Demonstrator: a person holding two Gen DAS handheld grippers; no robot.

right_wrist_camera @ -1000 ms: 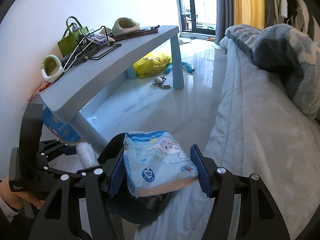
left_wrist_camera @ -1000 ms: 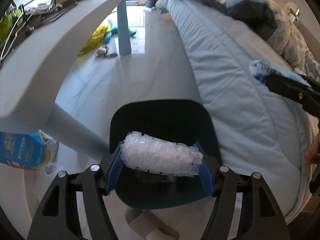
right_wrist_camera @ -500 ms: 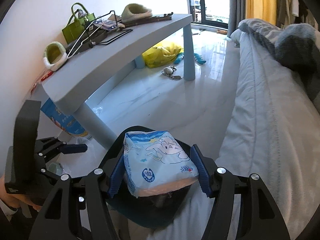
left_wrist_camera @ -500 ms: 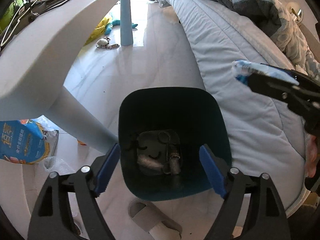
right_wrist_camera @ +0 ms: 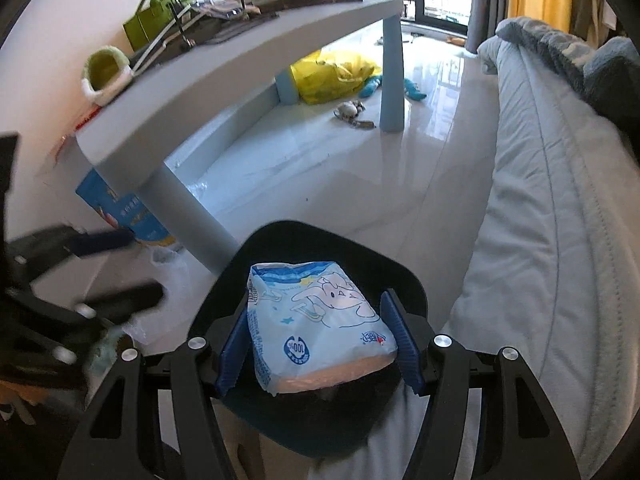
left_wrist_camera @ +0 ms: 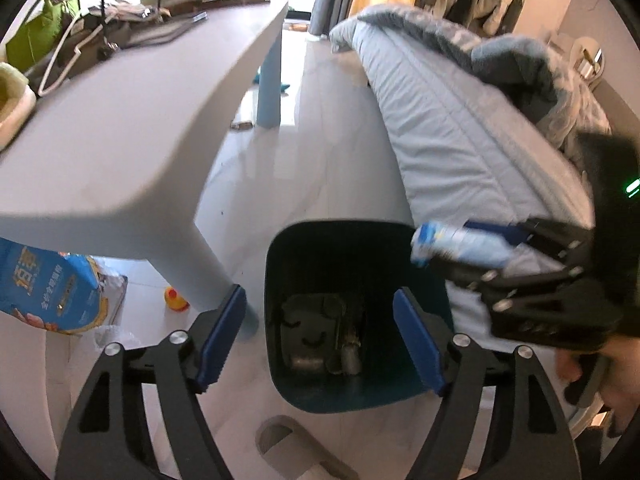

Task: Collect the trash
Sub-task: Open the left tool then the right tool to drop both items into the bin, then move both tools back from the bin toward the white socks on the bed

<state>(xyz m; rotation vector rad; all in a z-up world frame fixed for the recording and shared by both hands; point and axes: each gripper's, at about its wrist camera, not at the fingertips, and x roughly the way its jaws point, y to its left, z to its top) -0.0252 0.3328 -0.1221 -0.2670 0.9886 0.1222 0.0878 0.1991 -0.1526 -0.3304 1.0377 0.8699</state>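
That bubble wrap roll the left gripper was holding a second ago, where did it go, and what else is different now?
The left gripper opened and let the bubble wrap go over the dark bin; the roll is no longer in sight, presumably dropped inside. The gripper has since tilted up, open and empty. The right gripper moved in over the bin. Unchanged: it still clamps the blue tissue pack, and the bin stays between table and bed.

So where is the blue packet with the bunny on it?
The blue packet is clamped in the right gripper, held just above the dark bin that stands between the grey table and the bed.
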